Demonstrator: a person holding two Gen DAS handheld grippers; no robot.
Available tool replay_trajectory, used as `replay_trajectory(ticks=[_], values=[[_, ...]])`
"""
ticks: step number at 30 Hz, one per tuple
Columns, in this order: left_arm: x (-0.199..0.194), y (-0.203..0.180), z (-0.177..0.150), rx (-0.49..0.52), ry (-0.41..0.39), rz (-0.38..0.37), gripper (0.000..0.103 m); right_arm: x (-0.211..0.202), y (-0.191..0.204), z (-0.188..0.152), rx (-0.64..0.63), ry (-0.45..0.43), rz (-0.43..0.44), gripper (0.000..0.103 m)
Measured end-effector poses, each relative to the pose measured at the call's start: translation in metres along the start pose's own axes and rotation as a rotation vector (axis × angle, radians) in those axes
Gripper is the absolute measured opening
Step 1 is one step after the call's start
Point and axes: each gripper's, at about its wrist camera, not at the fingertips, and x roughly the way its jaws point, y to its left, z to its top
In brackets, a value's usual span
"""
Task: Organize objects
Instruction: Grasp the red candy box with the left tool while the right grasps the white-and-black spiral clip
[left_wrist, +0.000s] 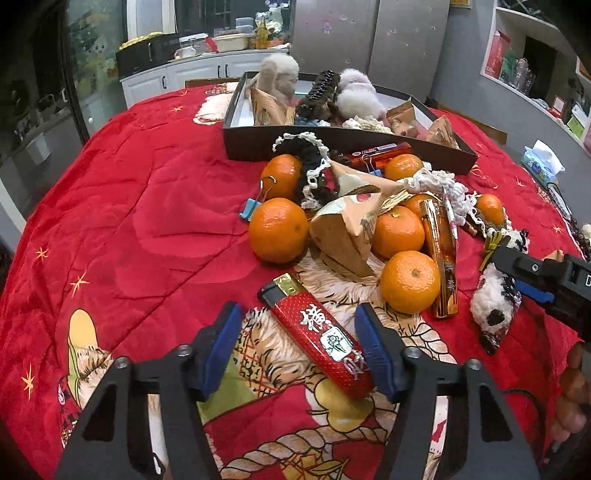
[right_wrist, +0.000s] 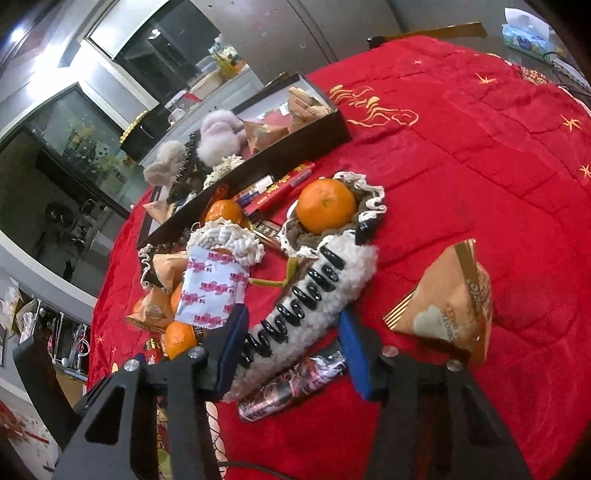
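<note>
The left gripper (left_wrist: 299, 350) hangs with jaws spread around the red patterned lighter (left_wrist: 319, 341) on the red-quilted table (left_wrist: 147, 206), lined up for a pick, I judge. The right gripper (right_wrist: 291, 350) straddles a white fleecy hair claw with black teeth (right_wrist: 314, 291), unclenched. The dark shallow tray (left_wrist: 332, 144) (already part-filled) sits behind 7 visible oranges (left_wrist: 279, 229) and 2 binder clips (left_wrist: 249, 208).

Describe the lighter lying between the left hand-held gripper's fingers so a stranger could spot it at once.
On the red quilt, find the pile of oranges in front of the dark tray. Just nearer than that pile, between the open left hand-held gripper pads, lies the red lighter. Unlike the gold-orange lighter beside the oranges, it is red with white characters and a gold-trimmed black cap.
</note>
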Motion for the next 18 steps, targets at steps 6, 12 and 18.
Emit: replay_trajectory(ticks=[6,12,18], values=[[-0.005,0.02,-0.002,-0.078,-0.018,-0.041,0.029,-0.002,-0.001,-0.003,-0.001,-0.016,0.012,0.045],[-0.011,0.024,-0.008,-0.081,-0.025,-0.079,0.025,-0.005,0.002,-0.007,-0.013,-0.028,0.019,0.039],[-0.015,0.02,-0.013,-0.071,-0.027,-0.102,0.024,-0.011,0.008,-0.011,-0.028,-0.044,0.024,0.025]])
